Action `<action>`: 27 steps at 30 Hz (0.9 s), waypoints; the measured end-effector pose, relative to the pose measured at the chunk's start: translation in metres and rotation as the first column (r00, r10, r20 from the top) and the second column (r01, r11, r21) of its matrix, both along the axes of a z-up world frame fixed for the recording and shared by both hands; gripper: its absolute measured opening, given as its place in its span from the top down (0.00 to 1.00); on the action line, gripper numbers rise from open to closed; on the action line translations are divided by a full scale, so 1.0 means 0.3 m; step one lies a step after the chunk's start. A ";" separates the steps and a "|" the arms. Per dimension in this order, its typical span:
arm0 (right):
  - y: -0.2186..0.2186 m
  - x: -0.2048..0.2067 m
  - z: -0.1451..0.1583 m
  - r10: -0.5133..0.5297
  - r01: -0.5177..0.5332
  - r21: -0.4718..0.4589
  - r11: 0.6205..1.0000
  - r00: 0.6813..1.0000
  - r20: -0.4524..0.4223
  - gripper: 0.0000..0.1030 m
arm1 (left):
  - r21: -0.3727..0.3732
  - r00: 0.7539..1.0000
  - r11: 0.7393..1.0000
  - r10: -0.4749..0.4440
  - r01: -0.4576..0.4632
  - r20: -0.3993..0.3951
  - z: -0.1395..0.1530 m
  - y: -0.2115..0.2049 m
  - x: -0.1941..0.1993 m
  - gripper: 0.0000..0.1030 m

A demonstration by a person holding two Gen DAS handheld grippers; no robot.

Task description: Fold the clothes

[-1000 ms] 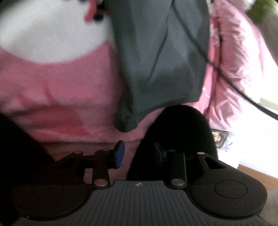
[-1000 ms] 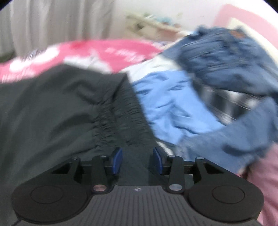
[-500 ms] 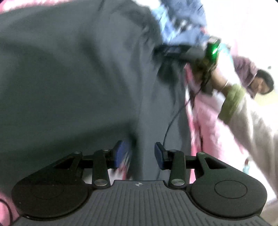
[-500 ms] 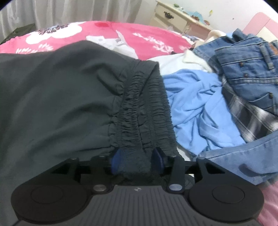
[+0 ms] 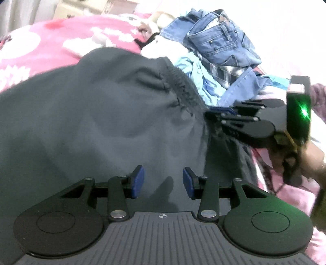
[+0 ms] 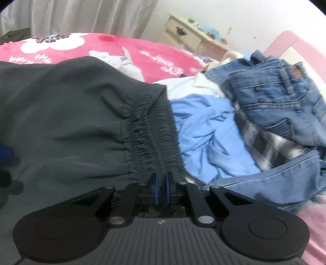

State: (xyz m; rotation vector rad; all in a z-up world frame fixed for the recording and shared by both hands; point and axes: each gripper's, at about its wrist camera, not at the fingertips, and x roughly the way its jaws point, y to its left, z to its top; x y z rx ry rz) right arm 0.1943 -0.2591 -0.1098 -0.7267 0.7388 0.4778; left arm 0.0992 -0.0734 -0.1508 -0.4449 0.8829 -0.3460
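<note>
right gripper point(image 6: 161, 187) has clamped the dark trousers point(image 6: 81, 122) waistband | left gripper point(image 5: 163, 181) opening, empty | left view only: person's hand point(image 5: 301, 157)

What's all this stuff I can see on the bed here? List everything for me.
Dark grey trousers: one, spread across the bed, elastic waistband toward the pile.
Light blue garment: one, crumpled beside the waistband.
Jeans: blue denim, at least one pair, heaped on the pile.
Checked shirt: one, black and white, under the denim.
Pink blanket: one, white flower print, covers the bed.
Dresser: one, cream, by the wall.
Curtain: grey-white, behind the bed.
Right tongs: closing on the waistband.
Left tongs: opening, nothing between them, above the trousers.
</note>
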 end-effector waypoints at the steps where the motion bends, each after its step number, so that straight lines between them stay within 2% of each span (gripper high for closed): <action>1: 0.003 -0.001 -0.007 0.002 -0.002 -0.014 1.000 1.000 0.021 0.92 | 0.015 1.000 1.000 0.001 -0.001 0.020 0.003 -0.014 0.020 0.60; 4: 0.011 0.003 -0.027 0.003 0.000 -0.048 0.999 0.998 0.066 0.92 | 0.058 0.995 0.998 -0.028 0.023 0.098 0.040 -0.042 0.117 0.60; 6: 0.019 0.008 -0.042 0.005 0.001 -0.069 0.998 0.996 0.089 0.92 | 0.116 0.987 0.991 -0.080 0.064 0.141 0.064 -0.085 0.211 0.60; 10: 0.033 0.019 -0.069 0.014 0.002 -0.109 0.994 0.989 0.145 0.93 | 0.258 0.965 0.957 -0.183 0.131 0.190 0.091 -0.172 0.360 0.60; 13: 0.042 0.025 -0.096 0.016 0.012 -0.141 0.990 0.980 0.199 0.92 | 0.336 0.949 0.928 -0.238 0.160 0.206 0.081 -0.228 0.422 0.60; 15: 0.047 0.031 -0.131 0.011 0.031 -0.168 0.985 0.971 0.240 0.92 | 0.383 0.946 0.910 -0.253 0.162 0.202 0.055 -0.262 0.444 0.60; 17: 0.045 0.031 -0.168 -0.002 0.058 -0.182 0.982 0.956 0.294 0.91 | 0.404 0.950 0.903 -0.242 0.147 0.196 0.029 -0.283 0.453 0.59; 20: 0.001 -0.001 -0.144 -0.073 0.101 -0.066 0.993 0.938 0.339 0.87 | 0.430 0.953 0.893 -0.231 0.130 0.193 0.001 -0.308 0.459 0.58; 21: -0.029 -0.032 -0.109 -0.120 0.127 0.005 0.992 0.928 0.354 0.86 | 0.436 0.953 0.891 -0.233 0.128 0.196 0.001 -0.312 0.456 0.58; 23: -0.087 -0.104 -0.052 -0.219 0.186 0.123 0.975 0.906 0.362 0.86 | 0.440 0.952 0.889 -0.233 0.126 0.197 -0.001 -0.316 0.456 0.58; 25: -0.146 -0.164 -0.026 -0.272 0.222 0.193 0.956 0.915 0.298 0.87 | 0.435 0.954 0.892 -0.230 0.127 0.193 -0.002 -0.314 0.463 0.58; 27: -0.199 -0.179 -0.038 -0.281 0.236 0.201 0.951 0.931 0.235 0.87 | 0.430 0.956 0.894 -0.224 0.125 0.187 -0.006 -0.312 0.473 0.58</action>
